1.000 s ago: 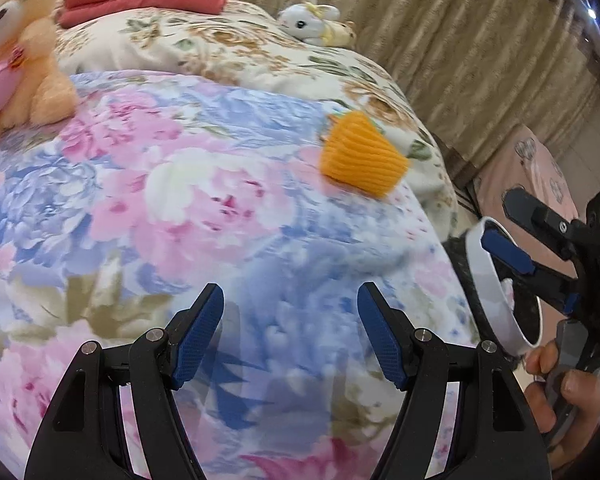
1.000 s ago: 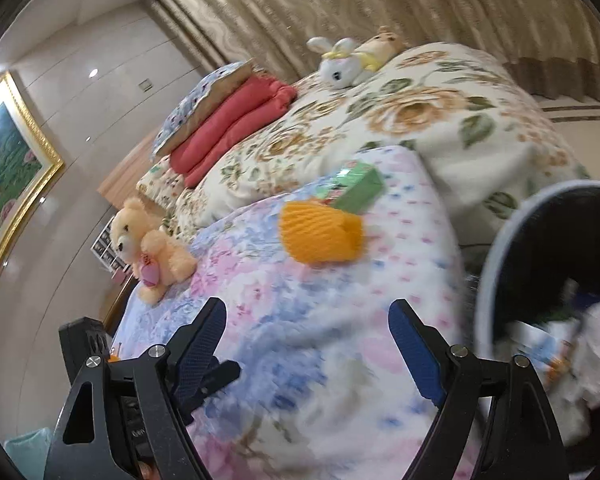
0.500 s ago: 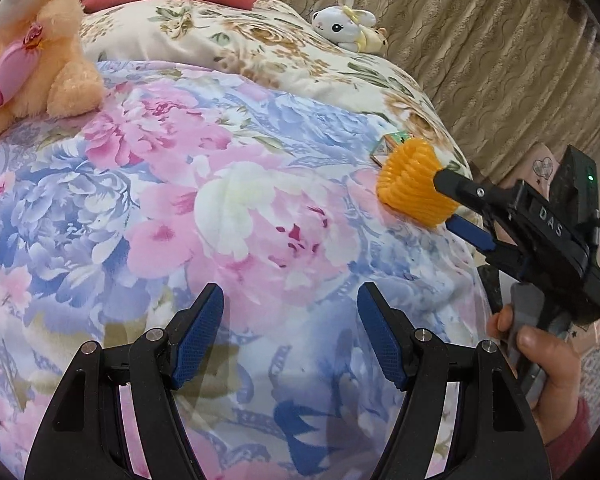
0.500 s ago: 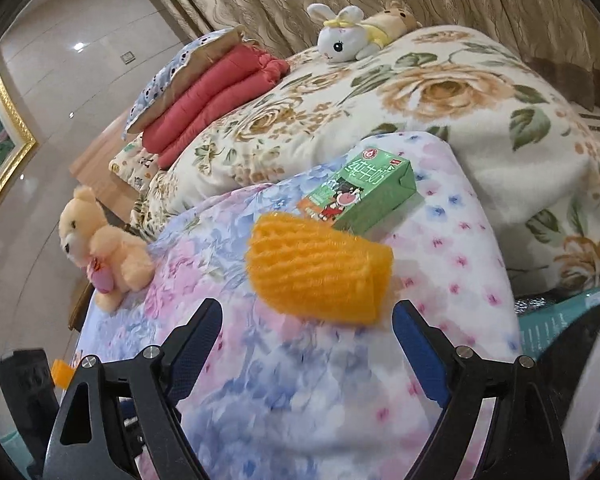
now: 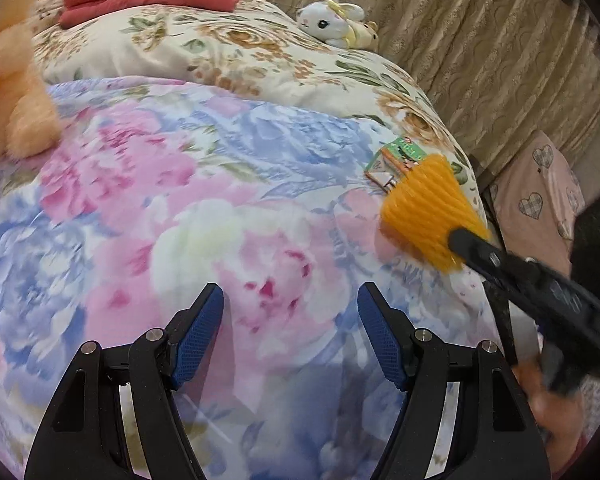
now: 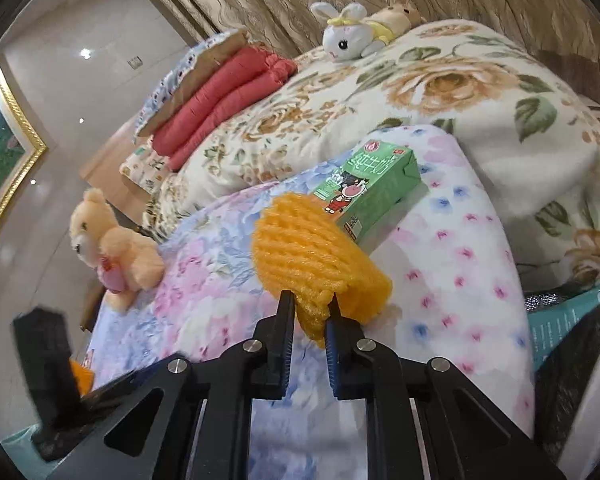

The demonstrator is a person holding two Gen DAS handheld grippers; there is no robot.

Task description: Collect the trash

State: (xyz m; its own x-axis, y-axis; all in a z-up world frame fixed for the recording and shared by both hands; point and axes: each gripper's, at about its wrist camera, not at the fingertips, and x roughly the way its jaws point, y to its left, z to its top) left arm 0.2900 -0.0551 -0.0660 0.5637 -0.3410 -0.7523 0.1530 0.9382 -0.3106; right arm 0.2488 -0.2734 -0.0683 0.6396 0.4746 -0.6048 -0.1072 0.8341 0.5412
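Orange foam net (image 6: 312, 256): ribbed, matt, soft. Milk carton (image 6: 374, 186): smooth printed paperboard. Bed quilt (image 5: 180, 208): matt floral cloth. Teddy bear (image 6: 112, 248): plush.

Teddy bear (image 5: 16, 92): cut off by the left edge of the left wrist view, smeared by motion blur, face out of sight.
Right gripper (image 5: 458, 242): in the left wrist view only one dark finger visible against the orange foam net (image 5: 428, 216), body blurred, far part cut by the right edge.
Hand (image 5: 556, 408): blurred, mostly hidden under the gripper body.
Green carton (image 5: 400, 156): near end hidden behind the foam net in both views; small print unreadable.
Foam net's pinched edge (image 6: 314, 312): partly covered by the closed fingers.
Left gripper (image 6: 52, 380): dark blur at the left, state unreadable in the right wrist view.
Bin (image 6: 572, 356): cut off at the right edge, contents unclear.
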